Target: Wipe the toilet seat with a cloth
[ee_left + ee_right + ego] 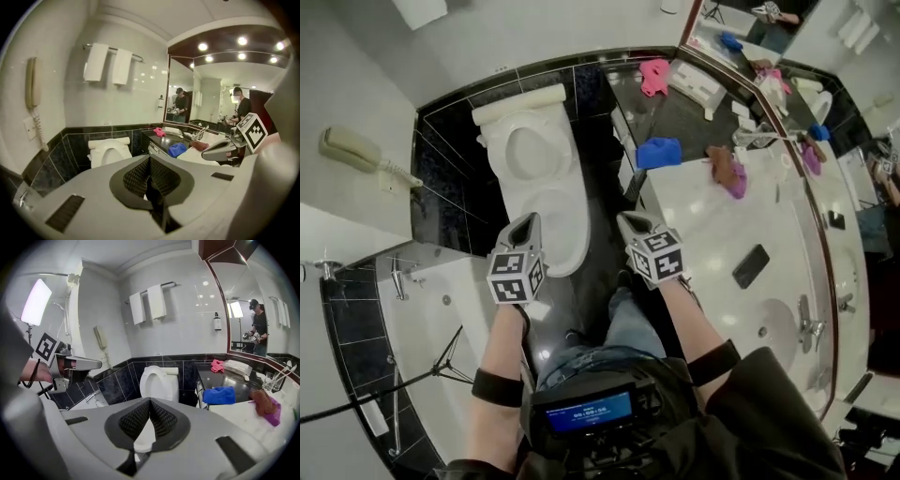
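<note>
left claw (150, 157): closed, tips together, holding nothing
right claw (150, 401): closed too, also holding nothing
claw position: in the head view the left claw (525, 218) is over the front rim of the toilet (546, 192); the right claw (629, 219) is over the dark floor between toilet and bench (712, 234)
toilet: white, against the black-tiled wall, tub (431, 319) on its left, bench on its right
blue cloth (659, 152): lying on the dark end of the bench nearest the toilet, well apart from both claws
pink cloth (653, 77): further back on the same dark stretch, by the wall
brown and purple cloth (727, 172): on the white part of the bench, near the mirror
phone (751, 266): flat on the white bench top
wall handset (354, 150): left of the toilet
towels (107, 63): two hanging on a rail above the toilet
</note>
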A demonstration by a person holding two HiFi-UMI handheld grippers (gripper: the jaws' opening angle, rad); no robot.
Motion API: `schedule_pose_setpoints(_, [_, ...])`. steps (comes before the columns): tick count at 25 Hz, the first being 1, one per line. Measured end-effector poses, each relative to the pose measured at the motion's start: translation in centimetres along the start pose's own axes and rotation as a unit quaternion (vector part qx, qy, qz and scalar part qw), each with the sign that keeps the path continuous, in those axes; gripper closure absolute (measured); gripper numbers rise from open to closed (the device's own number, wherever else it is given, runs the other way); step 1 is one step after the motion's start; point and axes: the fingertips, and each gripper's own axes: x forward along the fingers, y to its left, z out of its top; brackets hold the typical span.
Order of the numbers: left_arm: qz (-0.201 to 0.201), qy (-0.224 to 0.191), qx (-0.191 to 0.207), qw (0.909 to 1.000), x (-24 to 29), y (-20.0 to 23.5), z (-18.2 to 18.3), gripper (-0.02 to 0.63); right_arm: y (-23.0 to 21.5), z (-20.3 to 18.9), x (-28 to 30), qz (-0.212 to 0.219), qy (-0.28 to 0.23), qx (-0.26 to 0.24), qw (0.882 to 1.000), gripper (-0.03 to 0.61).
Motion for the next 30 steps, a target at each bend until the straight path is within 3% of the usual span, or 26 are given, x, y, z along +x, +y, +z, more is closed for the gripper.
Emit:
schedule_pose_setpoints(6, [0.049, -0.015, -0.031, 0.9982, -7.6, 5.3, -1.9, 0.612, 5.7, 0.5, 0.1, 0.030, -0.006, -0.006, 1.000, 0.561])
schedule_pose_setpoints(13, [0.072, -0.018, -0.049, 0.9960, -13.0, 7.8, -4.4, 0.612, 10.1, 0.6, -0.9, 0.036, -0.024, -0.021, 0.999, 0.561])
schedule_pose_setpoints(30, [0.077, -0.031, -0.060, 0.9947, -16.8, 8.5, -5.3, 0.612, 11.7, 0.4, -3.1, 0.020, -0.038, -0.040, 0.998, 0.565])
